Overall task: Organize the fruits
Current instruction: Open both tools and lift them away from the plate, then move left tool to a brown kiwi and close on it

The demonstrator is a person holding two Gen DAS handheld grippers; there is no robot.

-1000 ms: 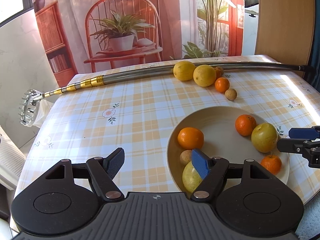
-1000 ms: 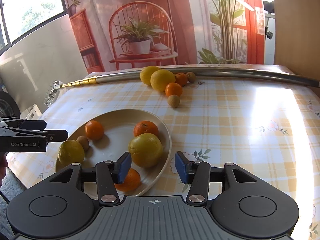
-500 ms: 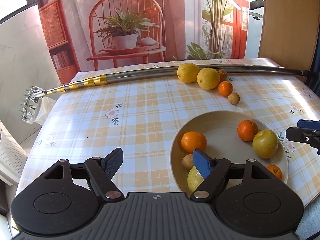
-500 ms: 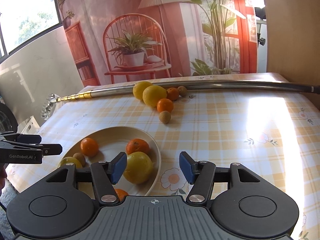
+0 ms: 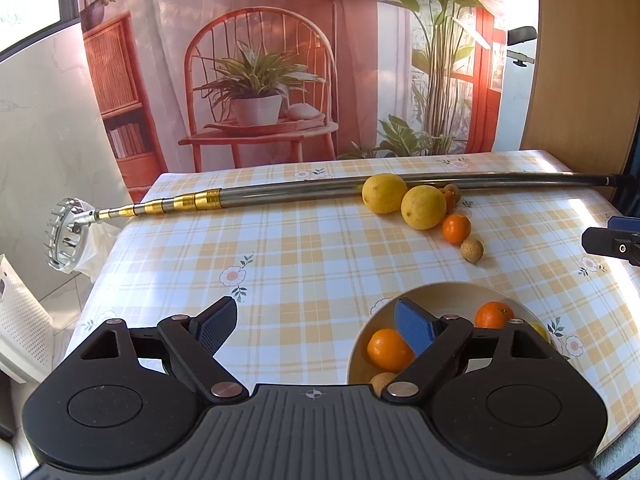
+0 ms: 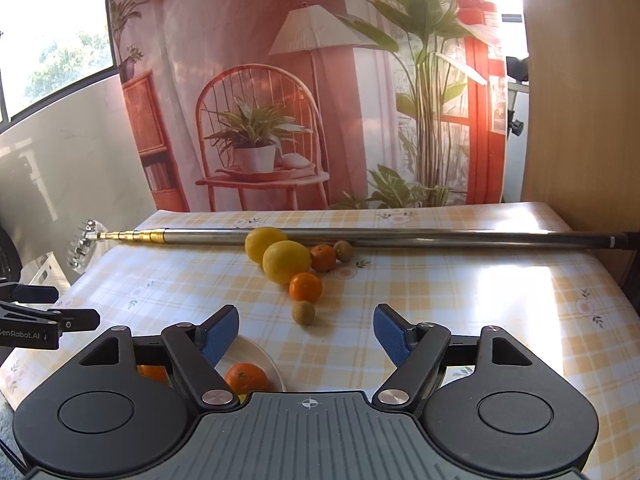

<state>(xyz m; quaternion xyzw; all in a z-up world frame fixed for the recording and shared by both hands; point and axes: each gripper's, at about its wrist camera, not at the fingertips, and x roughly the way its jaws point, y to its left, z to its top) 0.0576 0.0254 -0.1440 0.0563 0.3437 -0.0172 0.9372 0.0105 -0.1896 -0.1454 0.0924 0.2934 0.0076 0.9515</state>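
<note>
A cream plate (image 5: 448,294) at the table's near edge holds oranges (image 5: 389,348) and a small brown fruit (image 5: 380,381); my left gripper (image 5: 316,322) hangs open over its left rim, holding nothing. Far across the checked cloth lie two lemons (image 5: 423,207), two oranges (image 5: 456,229) and two small brown fruits (image 5: 472,251). In the right wrist view the same group shows: a lemon (image 6: 286,261), an orange (image 6: 306,287), a brown fruit (image 6: 303,313). My right gripper (image 6: 306,334) is open and empty, just short of that brown fruit, with the plate (image 6: 260,354) low at left.
A long telescopic metal pole (image 5: 304,192) with a toothed head (image 5: 66,236) lies across the far side, right behind the loose fruit. The table's left edge drops beside a white perforated bin (image 5: 20,320). A wooden panel (image 6: 580,80) stands at the far right.
Both grippers have drawn back and tilted up from the plate, so it slid low in both views. The right gripper opened wider and now faces the loose fruit.
</note>
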